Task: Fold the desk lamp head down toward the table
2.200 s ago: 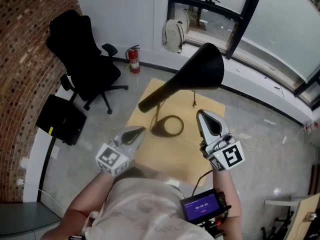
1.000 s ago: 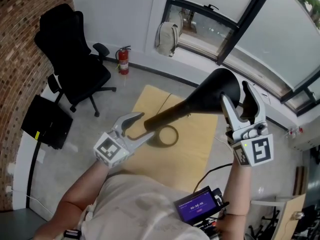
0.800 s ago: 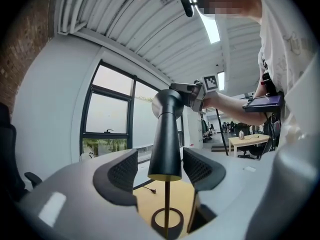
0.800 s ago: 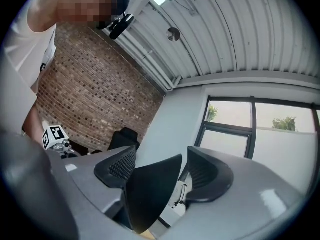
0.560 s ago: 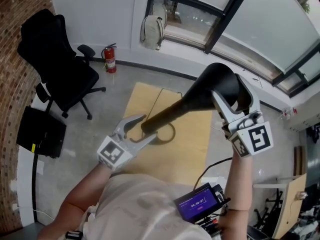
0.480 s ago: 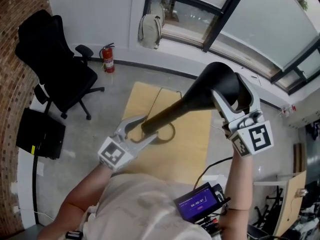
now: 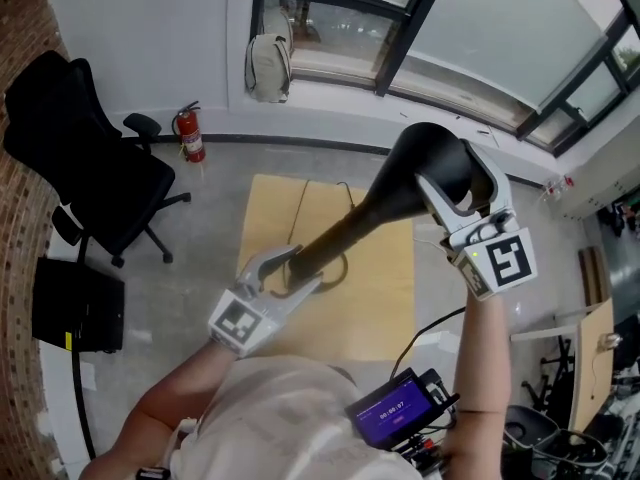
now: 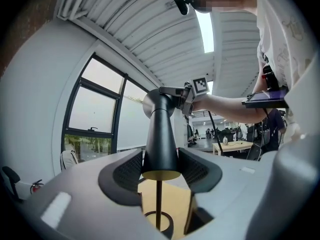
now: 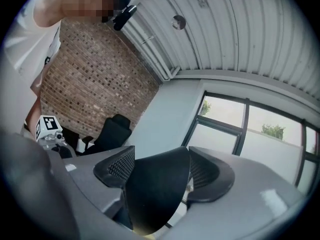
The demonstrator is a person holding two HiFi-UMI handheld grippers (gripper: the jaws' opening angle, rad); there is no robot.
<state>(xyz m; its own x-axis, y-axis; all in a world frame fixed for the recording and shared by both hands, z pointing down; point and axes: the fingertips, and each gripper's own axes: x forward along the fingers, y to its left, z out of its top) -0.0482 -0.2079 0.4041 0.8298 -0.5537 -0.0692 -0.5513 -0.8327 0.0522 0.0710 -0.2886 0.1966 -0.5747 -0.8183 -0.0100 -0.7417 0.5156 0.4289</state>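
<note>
The black cone-shaped lamp head (image 7: 395, 196) slants over the wooden table (image 7: 385, 303), wide shade up and to the right. Its thin stem (image 8: 158, 201) drops to a ring base (image 8: 159, 223). My left gripper (image 7: 300, 266) has just been closing and its pads now rest on both sides of the head's narrow end (image 8: 160, 139). My right gripper (image 7: 455, 173) has just been opening. It straddles the wide shade (image 9: 155, 189), which fills the gap between its spread jaws, with no clear squeeze. In the left gripper view, the right gripper (image 8: 186, 100) shows at the far end of the cone.
On the floor round the table stand a black office chair (image 7: 80, 168), a red fire extinguisher (image 7: 187, 134), a pale backpack (image 7: 267, 63) under the window and a black box (image 7: 75, 306). A small screen device (image 7: 395, 415) hangs at the person's waist, with a cable.
The right gripper rose from beside the table onto the shade and spread its jaws. The left gripper came round the narrow end and narrowed onto it. The head camera swung left.
</note>
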